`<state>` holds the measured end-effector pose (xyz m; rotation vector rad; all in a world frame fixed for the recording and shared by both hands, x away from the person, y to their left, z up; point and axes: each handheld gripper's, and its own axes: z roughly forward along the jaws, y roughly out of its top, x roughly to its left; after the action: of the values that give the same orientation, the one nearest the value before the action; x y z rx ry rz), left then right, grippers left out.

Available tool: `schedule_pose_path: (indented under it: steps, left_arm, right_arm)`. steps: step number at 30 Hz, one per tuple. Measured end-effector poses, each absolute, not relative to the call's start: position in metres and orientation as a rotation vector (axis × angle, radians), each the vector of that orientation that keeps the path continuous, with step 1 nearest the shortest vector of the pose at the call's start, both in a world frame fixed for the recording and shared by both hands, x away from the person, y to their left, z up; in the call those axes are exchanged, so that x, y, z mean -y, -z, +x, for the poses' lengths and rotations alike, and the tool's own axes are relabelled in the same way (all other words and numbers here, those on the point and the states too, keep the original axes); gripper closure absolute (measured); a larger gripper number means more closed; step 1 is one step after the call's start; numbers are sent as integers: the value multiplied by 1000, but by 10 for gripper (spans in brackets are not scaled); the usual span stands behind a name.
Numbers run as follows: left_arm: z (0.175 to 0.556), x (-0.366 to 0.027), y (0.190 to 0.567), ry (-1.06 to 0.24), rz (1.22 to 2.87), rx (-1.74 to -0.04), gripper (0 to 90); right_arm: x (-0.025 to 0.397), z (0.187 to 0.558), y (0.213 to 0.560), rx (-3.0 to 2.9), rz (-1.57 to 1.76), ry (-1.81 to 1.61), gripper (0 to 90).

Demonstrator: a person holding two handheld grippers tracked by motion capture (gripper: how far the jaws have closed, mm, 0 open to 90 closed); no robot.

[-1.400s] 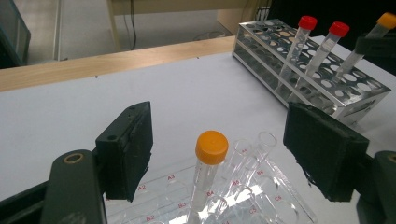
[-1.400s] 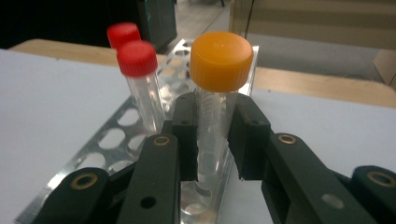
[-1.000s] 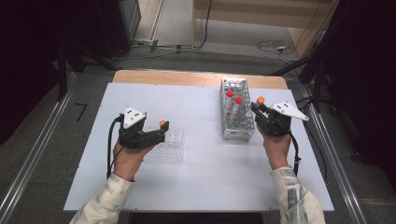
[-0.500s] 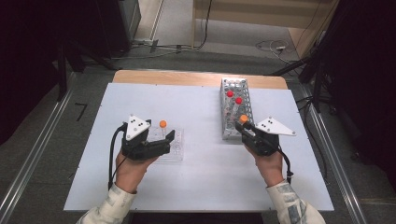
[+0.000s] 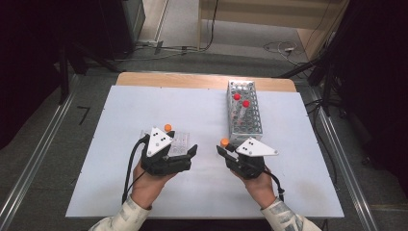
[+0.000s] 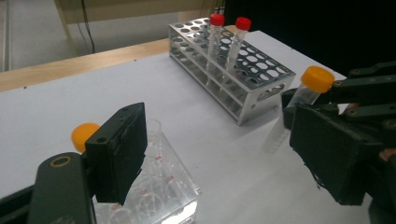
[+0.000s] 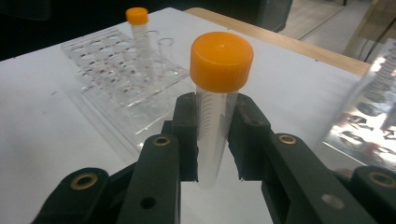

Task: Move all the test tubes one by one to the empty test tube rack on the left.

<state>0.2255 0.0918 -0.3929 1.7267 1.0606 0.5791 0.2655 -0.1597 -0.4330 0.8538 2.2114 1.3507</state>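
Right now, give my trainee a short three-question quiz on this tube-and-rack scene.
1. True or false: the right gripper is shut on an orange-capped tube.
2. How many red-capped tubes stand in the metal rack?
3. Multiple choice: where does the other orange-capped tube stand? A) in the metal rack B) in the clear plastic rack C) flat on the table

Key
1. True: its jaws press on the tube's sides just below the cap.
2. Two, side by side toward the far end.
3. B: it stands upright in the clear plastic rack, beside the open left gripper.
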Motion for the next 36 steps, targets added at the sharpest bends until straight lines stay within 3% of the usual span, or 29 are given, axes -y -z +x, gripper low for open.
schedule_pose_path:
  steps: [9, 23, 36]
  left_arm:
    - [223, -67, 402, -506, 1773, -979, 299]
    - [227, -54, 409, -463, 1798, -927, 555]
    - [229, -53, 413, -459, 1823, -918, 687]
  right_arm:
    - [138, 256, 443, -2277, 795, -1349, 711]
    - [124, 249, 445, -2315, 758, -1366, 711]
    - [121, 248, 444, -2321, 753, -1376, 711]
